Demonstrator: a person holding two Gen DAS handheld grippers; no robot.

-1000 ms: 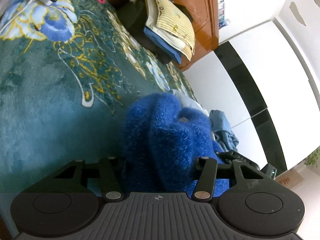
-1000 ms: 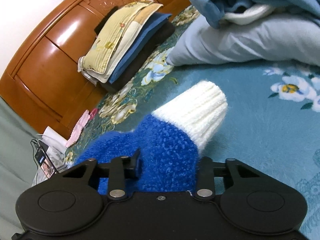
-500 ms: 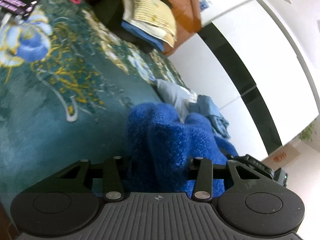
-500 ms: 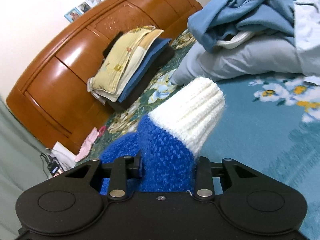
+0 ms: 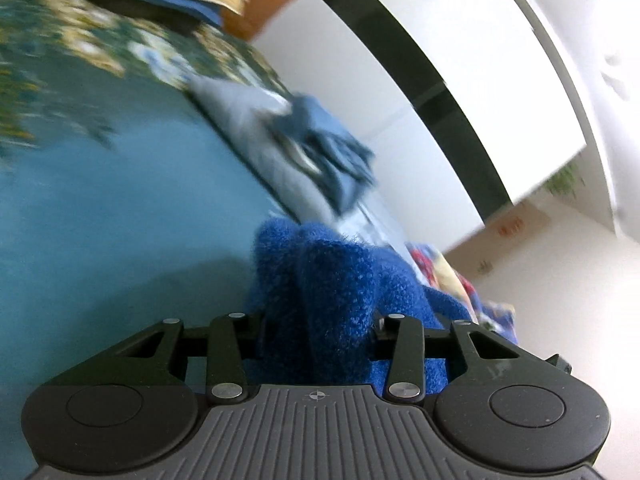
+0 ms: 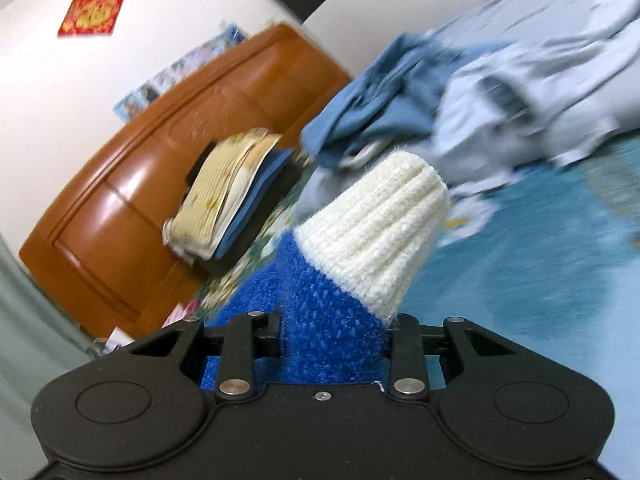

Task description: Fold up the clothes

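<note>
Jaws: left gripper [image 5: 318,330] clamped on blue sweater [image 5: 340,292] body | right gripper [image 6: 334,334] clamped on its white cuff [image 6: 384,232], sweater above teal floral bed [image 5: 100,208] | wooden headboard [image 6: 132,168], white wardrobe behind.

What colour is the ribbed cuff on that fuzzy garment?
The cuff is cream white, on a royal blue sweater; the right wrist view shows it best.

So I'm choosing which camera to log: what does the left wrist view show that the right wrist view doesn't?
Only the left wrist view shows the black stripe on the white wall and the patterned cloth past the sweater. Only the right shows the sweater's white cuff, the wooden headboard and the red wall sticker. Both show the blue sweater clamped in jaws, the teal bedspread and the blue clothes heap.
</note>
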